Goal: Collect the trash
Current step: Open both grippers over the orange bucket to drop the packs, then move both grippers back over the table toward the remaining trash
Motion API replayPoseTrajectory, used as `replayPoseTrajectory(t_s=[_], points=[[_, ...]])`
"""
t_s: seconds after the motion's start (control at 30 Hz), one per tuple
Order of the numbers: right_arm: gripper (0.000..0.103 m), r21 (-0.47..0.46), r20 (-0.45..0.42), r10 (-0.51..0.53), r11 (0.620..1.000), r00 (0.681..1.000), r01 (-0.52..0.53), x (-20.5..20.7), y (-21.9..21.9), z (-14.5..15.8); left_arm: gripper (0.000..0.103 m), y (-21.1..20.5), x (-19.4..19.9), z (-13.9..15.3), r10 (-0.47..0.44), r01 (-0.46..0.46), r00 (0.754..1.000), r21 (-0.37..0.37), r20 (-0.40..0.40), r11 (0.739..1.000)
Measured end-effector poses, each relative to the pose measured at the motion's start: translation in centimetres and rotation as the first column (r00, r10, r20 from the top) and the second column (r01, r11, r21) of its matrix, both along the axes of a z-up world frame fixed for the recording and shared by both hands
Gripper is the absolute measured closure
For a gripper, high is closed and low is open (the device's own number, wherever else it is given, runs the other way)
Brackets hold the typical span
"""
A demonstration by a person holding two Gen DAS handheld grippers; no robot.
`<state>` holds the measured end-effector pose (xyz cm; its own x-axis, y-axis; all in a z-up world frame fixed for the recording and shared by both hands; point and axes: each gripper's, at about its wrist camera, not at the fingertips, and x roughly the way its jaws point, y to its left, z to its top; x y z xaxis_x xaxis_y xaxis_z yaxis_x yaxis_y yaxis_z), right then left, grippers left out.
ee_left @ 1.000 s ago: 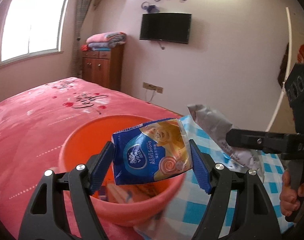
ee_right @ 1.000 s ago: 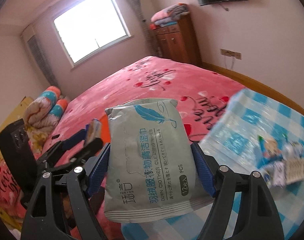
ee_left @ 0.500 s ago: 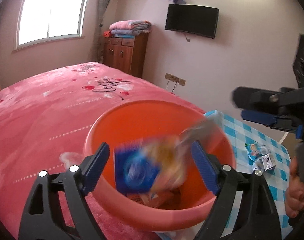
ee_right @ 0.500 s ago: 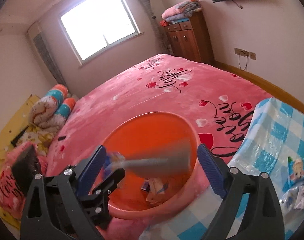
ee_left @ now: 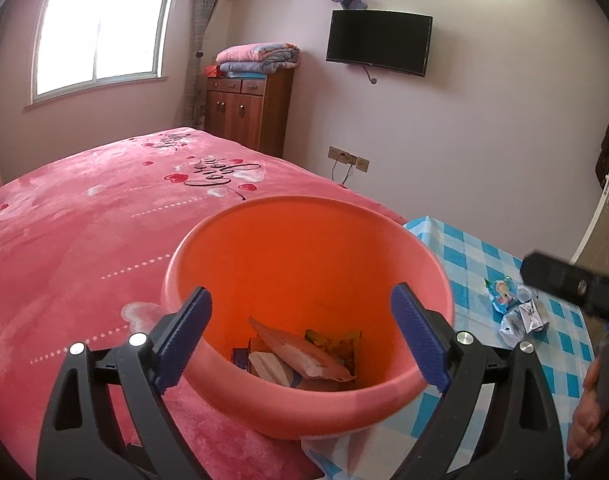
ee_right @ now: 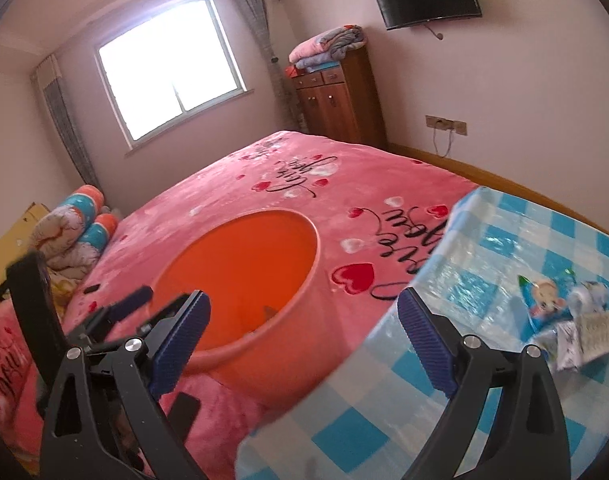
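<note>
An orange basin stands on the pink bed and holds several wrappers and packets. My left gripper is open and empty, right above the basin's near rim. My right gripper is open and empty, over the near right side of the basin. More trash lies on the blue checked cloth to the right: a small blue cartoon packet and silvery wrappers. The left gripper also shows at the left edge of the right wrist view.
The pink bedspread stretches left and back. The blue checked plastic cloth covers the right part of the bed. A wooden cabinet with folded blankets and a wall TV stand behind. Rolled pillows lie far left.
Both grippers opened. The blue tissue pack and the grey wipes pack dropped into the basin. The right gripper has swung toward the checked cloth.
</note>
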<state>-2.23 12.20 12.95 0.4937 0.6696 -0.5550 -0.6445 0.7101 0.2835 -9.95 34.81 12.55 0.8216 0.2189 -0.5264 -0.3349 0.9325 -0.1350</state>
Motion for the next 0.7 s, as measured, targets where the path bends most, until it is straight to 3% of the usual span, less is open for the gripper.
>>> replayPoseTrajectory(t_s=[0.7], points=[[0.009, 0.011, -0.018, -0.108, 0.994, 0.994, 0.108, -2.9, -6.6, -3.3, 0.008, -4.6, -1.6, 1.0, -0.078, 0.077, 0.997, 0.049, 0.003, 0.996]])
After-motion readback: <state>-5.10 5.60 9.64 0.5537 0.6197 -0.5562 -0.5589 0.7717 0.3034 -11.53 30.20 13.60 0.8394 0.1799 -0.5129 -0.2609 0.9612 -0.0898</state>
